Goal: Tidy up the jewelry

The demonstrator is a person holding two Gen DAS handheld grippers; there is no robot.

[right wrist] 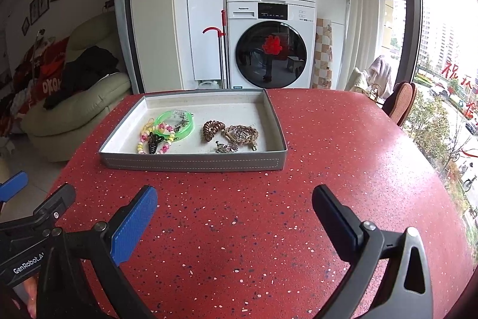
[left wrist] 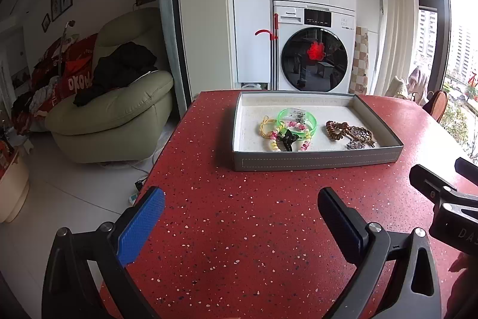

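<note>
A grey tray [left wrist: 316, 162] with a white lining stands on the red speckled table [left wrist: 239, 229]; it also shows in the right wrist view [right wrist: 191, 163]. Inside lie a green bangle [left wrist: 310, 117], a pastel bead bracelet [left wrist: 273, 144], a black hair clip [left wrist: 287, 139], a brown coil hair tie [left wrist: 336, 129], a braided brown piece [left wrist: 360, 133] and a silver brooch [left wrist: 355, 145]. My left gripper [left wrist: 242, 211] is open and empty, well short of the tray. My right gripper [right wrist: 236, 208] is open and empty, also short of the tray [right wrist: 191, 163].
The table's left edge [left wrist: 167, 151] drops to a white floor with a pale green sofa [left wrist: 113, 109]. Stacked washing machines [left wrist: 313, 59] stand behind the table. A chair back [right wrist: 403, 103] and a window sit at the right.
</note>
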